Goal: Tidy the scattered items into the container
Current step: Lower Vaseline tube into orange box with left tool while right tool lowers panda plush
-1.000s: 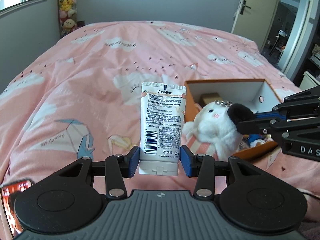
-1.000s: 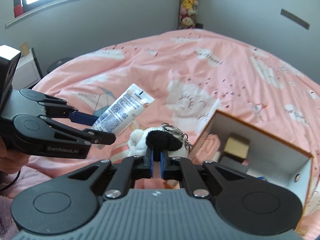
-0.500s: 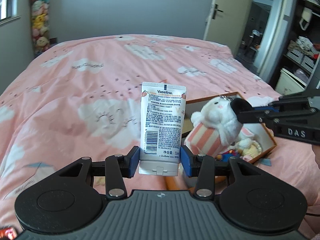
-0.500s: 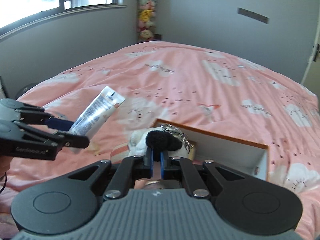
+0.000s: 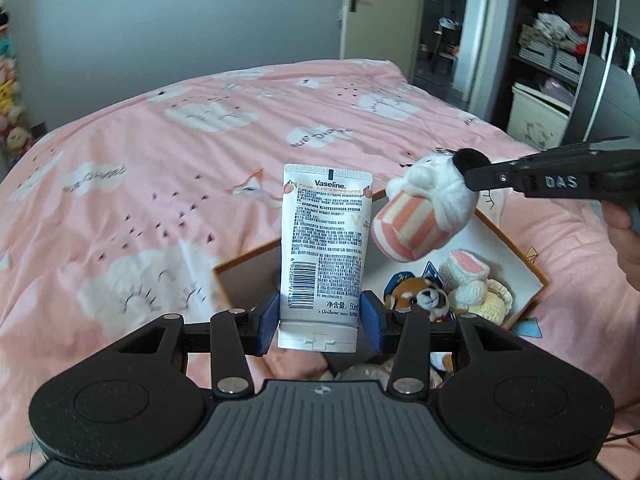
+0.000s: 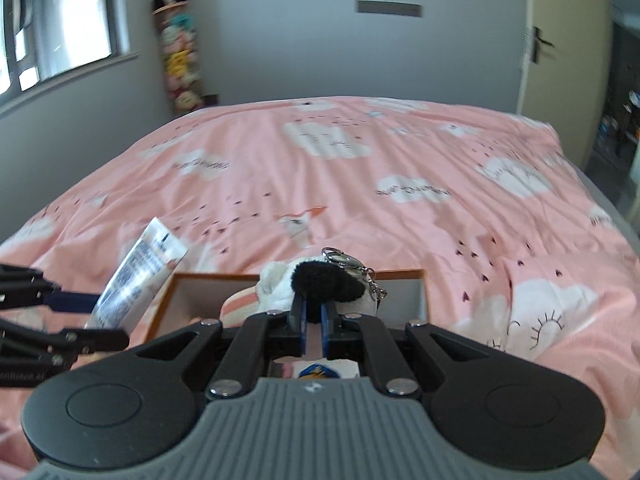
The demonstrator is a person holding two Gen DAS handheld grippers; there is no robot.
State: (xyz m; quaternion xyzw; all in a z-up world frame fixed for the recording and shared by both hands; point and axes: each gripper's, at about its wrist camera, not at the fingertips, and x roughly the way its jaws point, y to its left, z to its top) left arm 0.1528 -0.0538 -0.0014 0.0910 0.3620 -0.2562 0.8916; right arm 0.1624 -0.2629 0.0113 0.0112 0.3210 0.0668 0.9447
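**White tube and plush are both carried above the box**

Orange-rimmed box [image 5: 516, 248] lies on the pink bed [image 5: 160, 160], already holding several soft toys [image 5: 420, 300]. The left claw [image 5: 320, 320] is half open and grips the cream tube [image 5: 326, 248] by its cap end. The right claw [image 6: 314, 316], nearly shut, pinches the plush keychain [image 5: 432, 204] by its black ear. Next, I think, each must lower and release over free space; the toys crowd the box's right side.

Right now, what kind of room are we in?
A bedroom, most likely a child's. A big bed with pink cloud bedding fills the room, a tall stack of plush toys stands in the corner by the window, and a door leads out.
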